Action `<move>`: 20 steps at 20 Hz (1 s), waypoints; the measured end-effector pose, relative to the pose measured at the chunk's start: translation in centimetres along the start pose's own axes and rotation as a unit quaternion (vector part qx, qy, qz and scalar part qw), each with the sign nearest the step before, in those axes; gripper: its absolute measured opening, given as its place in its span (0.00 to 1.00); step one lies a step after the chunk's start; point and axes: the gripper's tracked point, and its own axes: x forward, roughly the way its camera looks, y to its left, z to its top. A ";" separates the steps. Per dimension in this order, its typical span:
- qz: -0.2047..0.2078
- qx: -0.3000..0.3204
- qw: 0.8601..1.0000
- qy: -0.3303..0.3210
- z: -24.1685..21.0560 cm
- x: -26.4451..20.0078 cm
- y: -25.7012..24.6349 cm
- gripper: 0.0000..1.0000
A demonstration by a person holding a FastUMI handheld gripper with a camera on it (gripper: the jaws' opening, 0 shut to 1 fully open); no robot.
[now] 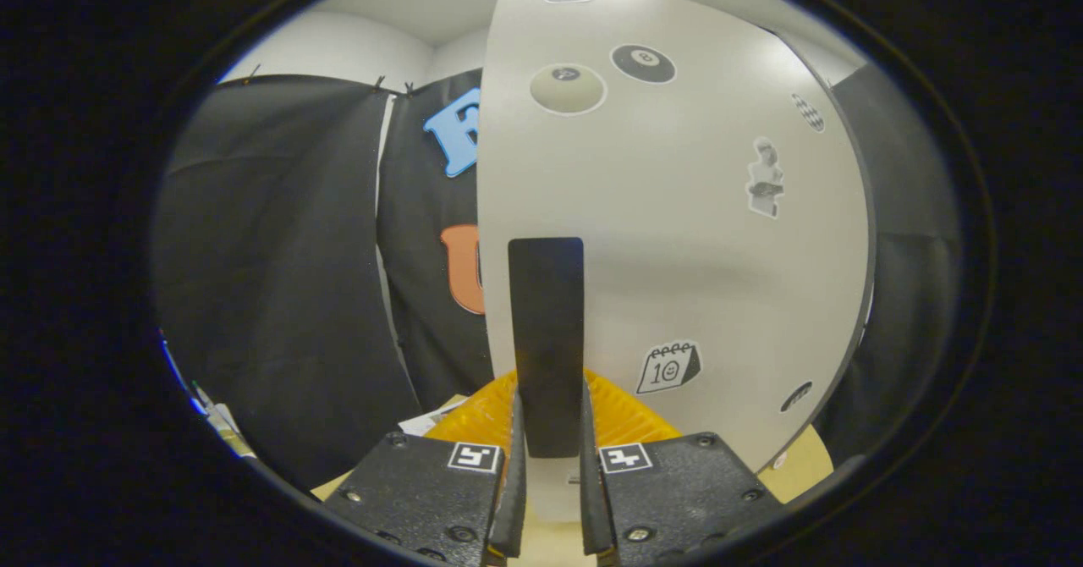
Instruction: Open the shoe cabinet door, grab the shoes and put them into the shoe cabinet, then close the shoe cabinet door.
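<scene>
Gripper (pixel 548 465) clamped on the flat, dark rectangular handle (pixel 546 338), one finger either side. Handle sits at the edge of the smooth, sticker-covered white door (pixel 677 237).

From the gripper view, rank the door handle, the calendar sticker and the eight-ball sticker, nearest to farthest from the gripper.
1. Door handle: between the fingers of the gripper, which look shut on it.
2. Calendar sticker: on the door, just ahead, right of the handle.
3. Eight-ball sticker: far up the door.
</scene>
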 end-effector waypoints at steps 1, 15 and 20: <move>0.005 -0.001 1.000 0.002 0.0 -0.5 0.1 0.30; 0.051 -0.021 0.998 -0.007 -0.5 -5.6 -1.6 0.29; 0.038 -0.046 0.998 -0.011 -0.7 -7.0 -2.7 0.29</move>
